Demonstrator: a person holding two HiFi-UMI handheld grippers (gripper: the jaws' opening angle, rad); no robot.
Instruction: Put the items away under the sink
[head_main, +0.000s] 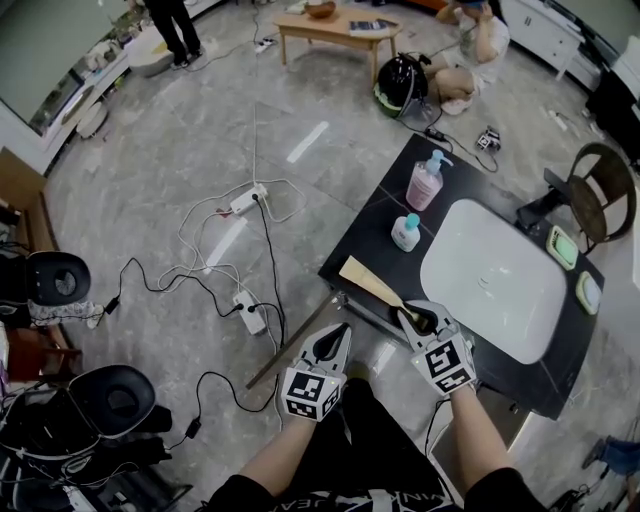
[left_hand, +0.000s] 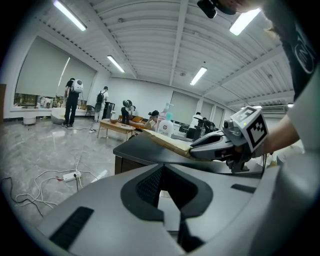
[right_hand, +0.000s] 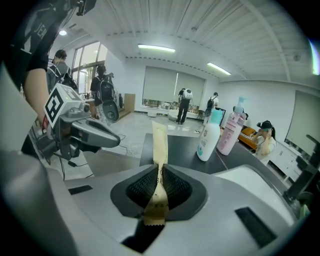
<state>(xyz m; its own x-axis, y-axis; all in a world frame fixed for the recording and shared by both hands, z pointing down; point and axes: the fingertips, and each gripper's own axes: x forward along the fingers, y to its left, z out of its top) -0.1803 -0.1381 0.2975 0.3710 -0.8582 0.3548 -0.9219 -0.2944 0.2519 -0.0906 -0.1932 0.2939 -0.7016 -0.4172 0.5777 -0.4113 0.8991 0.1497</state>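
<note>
Gripping now: the right tongs (right_hand: 159, 172) are clenched on one end of a long tan packet (right_hand: 160, 142); its crimped tail pokes out behind the pads.
Packet's place: the free length reaches out over the near left corner of the black bench (head_main: 372, 222), beside the white sink (head_main: 490, 285). I cannot tell whether its far end touches the bench top.
Left tongs: these (head_main: 337, 332) are pressed together on nothing, held off the bench edge above the floor, just beside the right pair.
Waiting on the bench: a white bottle (head_main: 406, 232) and a pink pump bottle (head_main: 425, 183) stand near the sink's left rim, apart from the packet.
Stage, as I judge it: one item is in hand and nothing is stowed; the space under the sink shows in no view.
Risk, slipping: the hold is on a thin, flat end, so a quick swing downward could let the packet slide out.
Risk, snagging: the long free end could catch the bench edge on the way down and be levered loose.
Risk, knocking: a careless sweep toward the sink could tip the white bottle.
Risk, clashing: the two tongs sit close together, so the idle one could bump the packet.
</note>
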